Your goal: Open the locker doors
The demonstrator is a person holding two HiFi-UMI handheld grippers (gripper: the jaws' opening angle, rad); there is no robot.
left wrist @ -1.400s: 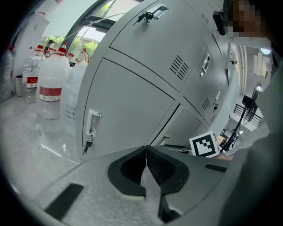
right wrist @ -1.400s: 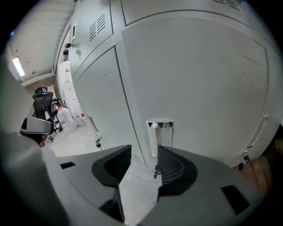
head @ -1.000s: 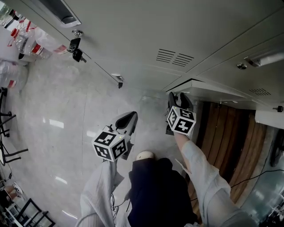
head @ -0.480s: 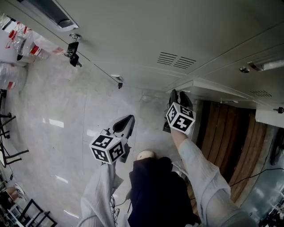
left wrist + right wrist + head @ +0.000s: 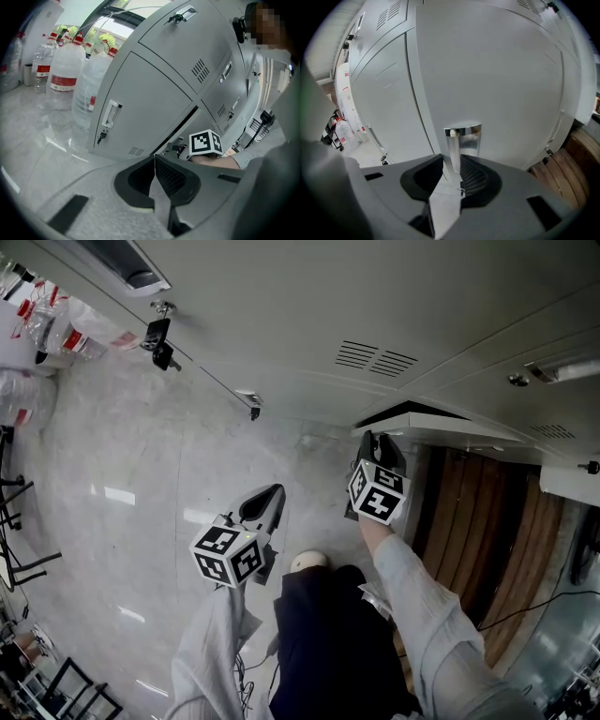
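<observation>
**Head view:** The right hand-held gripper (image 5: pixel 377 441) is at the grey metal locker door (image 5: pixel 417 420), low and to the right in the bank of lockers. A dark gap shows behind the door's edge, wider than a second ago. The left hand-held gripper (image 5: pixel 266 502) hangs well apart, over the pale marble floor (image 5: pixel 112 484).

**Left gripper view:** Its jaws are clenched together, with nothing between them.

**Right gripper view:** Its jaws have just been closing and now grasp the chrome pull handle (image 5: pixel 462 138) of that door.

**Judgement:** This door is unlatched and the pull has begun. The neighbouring doors are still closed.
</observation>
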